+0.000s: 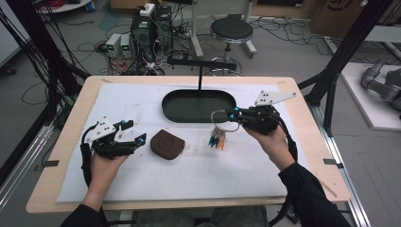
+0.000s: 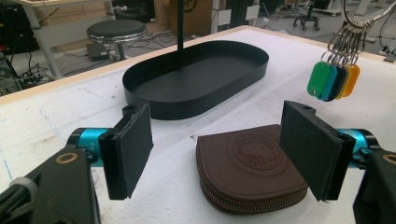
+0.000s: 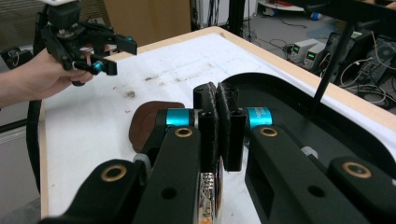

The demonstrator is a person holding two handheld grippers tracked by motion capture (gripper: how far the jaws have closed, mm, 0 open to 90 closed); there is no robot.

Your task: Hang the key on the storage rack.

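Right gripper point(image 1: 232, 115) is clamped on the keyring point(image 1: 225, 121), held clear above the mat just in front of the tray point(image 1: 176, 109), tags point(image 1: 217, 140) hanging free, likely for transfer. Left gripper point(image 1: 134, 134) stands wide apart beside the pouch point(image 1: 167, 144), apparently poised to take it.

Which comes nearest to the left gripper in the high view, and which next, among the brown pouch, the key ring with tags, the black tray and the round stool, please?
From the left gripper:
1. Brown pouch, just to its right on the mat.
2. Key ring with tags, hanging from the right gripper farther right.
3. Black tray, toward the far edge; close to the keys, hard to separate.
4. Round stool, on the floor beyond the table.
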